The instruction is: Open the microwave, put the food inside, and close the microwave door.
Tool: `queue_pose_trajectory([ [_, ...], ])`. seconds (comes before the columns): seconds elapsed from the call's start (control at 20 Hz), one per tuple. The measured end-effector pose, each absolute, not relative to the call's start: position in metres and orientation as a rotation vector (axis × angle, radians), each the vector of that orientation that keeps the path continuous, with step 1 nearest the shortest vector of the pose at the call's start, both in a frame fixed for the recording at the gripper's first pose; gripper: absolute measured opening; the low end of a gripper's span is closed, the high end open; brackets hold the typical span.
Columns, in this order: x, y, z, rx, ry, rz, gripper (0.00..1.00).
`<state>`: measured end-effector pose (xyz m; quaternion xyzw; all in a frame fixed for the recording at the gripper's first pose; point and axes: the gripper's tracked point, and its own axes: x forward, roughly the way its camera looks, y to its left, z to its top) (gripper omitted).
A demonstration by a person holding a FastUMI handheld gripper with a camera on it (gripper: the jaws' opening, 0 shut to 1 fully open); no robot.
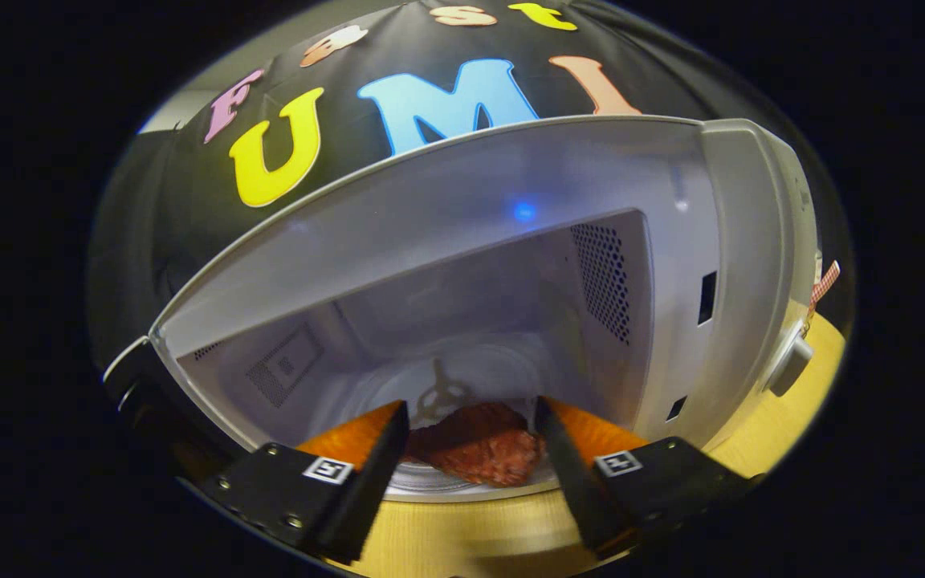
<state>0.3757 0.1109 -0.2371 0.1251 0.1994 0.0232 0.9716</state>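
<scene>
At the mouth of the open microwave (462, 265) the gripper (472, 437) points forward and a little downward, toward the floor of the oven. Its two fingers (366, 474) stand apart with a wide gap, and the food (482, 449) shows in this gap, just at the level of the tips. Whether the tips touch the food is hard to tell; both fingers do not seem to press on it, so the claw looks spread and not clamped. The food is a reddish-brown lump with a rough surface, and it lies on the round glass plate (462, 482) at the front part of the cavity. Behind the food, near the middle of the plate, a three-armed hub (442, 395) is seen through the glass. The walls inside are pale grey; a perforated grille (603, 281) sits on the right wall and a smaller vent patch (286, 371) on the left wall. A small blue spot of light (523, 211) shows on the ceiling. To the right of the cavity is the control side with a knob (790, 363). The microwave stands on a light wooden table (478, 534), which shows under the fingers.
</scene>
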Motion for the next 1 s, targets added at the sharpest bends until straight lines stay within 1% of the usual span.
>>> queue_pose_trajectory([
  [0.05, 0.375, 0.111, -0.234, 0.243, 0.398, 0.053, 0.98],
  [0.2, 0.369, 0.104, -0.211, 0.147, 0.326, 0.032, 0.98],
  [0.4, 0.342, 0.122, -0.183, 0.123, 0.302, 0.111, 0.98],
  [0.75, 0.242, 0.166, -0.112, 0.078, 0.232, 0.247, 0.98],
  [1.0, 0.169, 0.199, -0.057, 0.121, 0.161, 0.336, 0.98],
])
